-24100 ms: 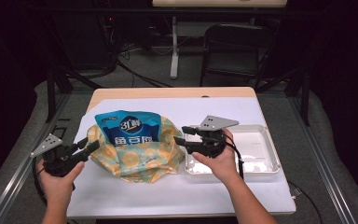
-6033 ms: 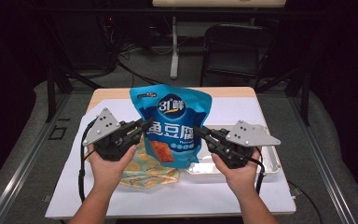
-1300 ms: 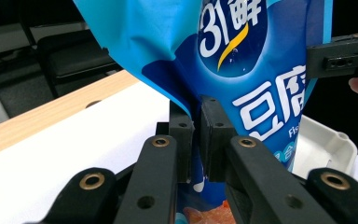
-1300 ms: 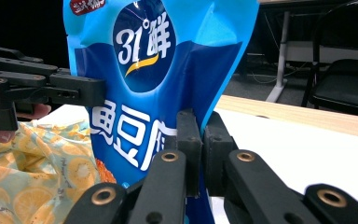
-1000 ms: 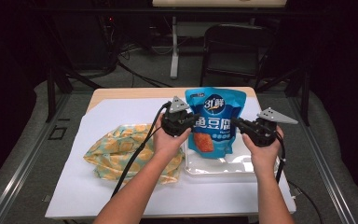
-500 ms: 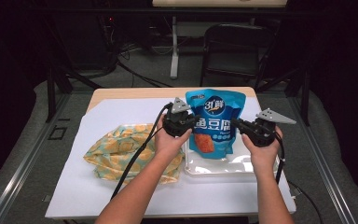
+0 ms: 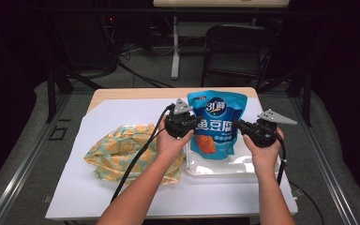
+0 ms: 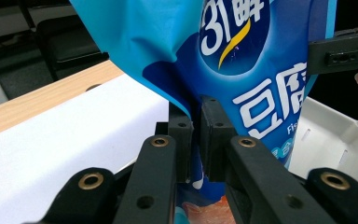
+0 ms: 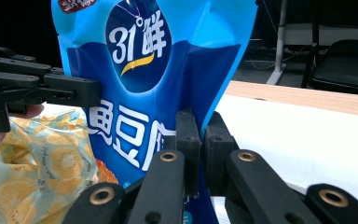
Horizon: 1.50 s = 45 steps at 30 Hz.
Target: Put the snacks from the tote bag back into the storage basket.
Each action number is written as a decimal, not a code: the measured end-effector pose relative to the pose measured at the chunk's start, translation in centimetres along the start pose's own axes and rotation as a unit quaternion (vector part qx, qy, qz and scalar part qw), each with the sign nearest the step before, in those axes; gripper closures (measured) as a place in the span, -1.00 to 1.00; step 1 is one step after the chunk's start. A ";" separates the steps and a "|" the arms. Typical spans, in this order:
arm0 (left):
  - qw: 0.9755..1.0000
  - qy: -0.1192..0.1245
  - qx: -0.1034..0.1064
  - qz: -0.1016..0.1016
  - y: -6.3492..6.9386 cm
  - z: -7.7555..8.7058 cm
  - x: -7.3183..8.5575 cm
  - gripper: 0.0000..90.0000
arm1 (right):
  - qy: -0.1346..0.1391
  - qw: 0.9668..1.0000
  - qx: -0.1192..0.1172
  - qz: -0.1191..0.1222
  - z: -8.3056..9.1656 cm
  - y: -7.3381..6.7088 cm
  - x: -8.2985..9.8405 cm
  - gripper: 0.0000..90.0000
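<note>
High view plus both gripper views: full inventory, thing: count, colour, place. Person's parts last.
snack pouch: 1, blue with white lettering, upright over the tray, pinched at both side edges
tray: 1, white, right part of the table
cloth bag: 1, yellow and teal fruit print, crumpled on the paper, left of the tray
paper sheet: 1, white, covers most of the table
table: 1, light wood
chair: 1, black, behind the table
left gripper: 1, black, shut on the pouch's left edge
right gripper: 1, black, shut on its right edge

We see a white sheet point(image 7: 122, 117) covering most of the wooden table point(image 7: 136, 93). On the sheet's left half lies a crumpled lemon-print cloth point(image 7: 117, 150). Beyond the table's far edge stands a dark chair point(image 7: 234, 51).
</note>
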<state>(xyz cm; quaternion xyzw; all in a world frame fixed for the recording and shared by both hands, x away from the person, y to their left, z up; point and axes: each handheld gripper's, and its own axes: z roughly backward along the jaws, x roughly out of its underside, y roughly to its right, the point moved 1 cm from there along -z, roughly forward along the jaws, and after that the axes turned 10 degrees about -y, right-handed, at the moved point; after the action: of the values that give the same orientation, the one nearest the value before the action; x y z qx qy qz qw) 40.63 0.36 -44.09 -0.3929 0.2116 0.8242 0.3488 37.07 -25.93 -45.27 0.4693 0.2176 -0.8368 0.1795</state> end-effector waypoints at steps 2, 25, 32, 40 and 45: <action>1.000 0.000 0.000 -0.001 0.0 0.0 0.0 0.88 | 0.001 1.000 0.000 0.000 0.0 0.0 0.0 0.94; 1.000 0.011 0.013 -0.003 0.5 -0.1 0.8 0.85 | 0.001 1.000 -0.008 -0.012 0.3 0.6 0.7 0.91; 1.000 0.011 0.018 -0.010 0.8 0.0 1.0 0.79 | -0.001 1.000 -0.007 -0.012 0.6 0.8 1.0 0.86; 0.999 0.023 0.022 -0.010 1.2 0.1 0.9 0.61 | 0.008 1.000 -0.008 -0.020 1.2 1.0 1.0 0.75; 0.999 0.027 0.019 -0.004 1.0 0.3 0.8 0.44 | 0.011 1.000 -0.013 -0.018 1.6 1.0 0.8 0.70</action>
<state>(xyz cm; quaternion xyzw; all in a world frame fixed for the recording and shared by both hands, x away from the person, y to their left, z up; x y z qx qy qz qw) 39.35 0.20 -44.51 -0.4088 0.2350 0.8076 0.3542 36.01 -27.71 -45.45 0.4717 0.2390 -0.8319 0.1683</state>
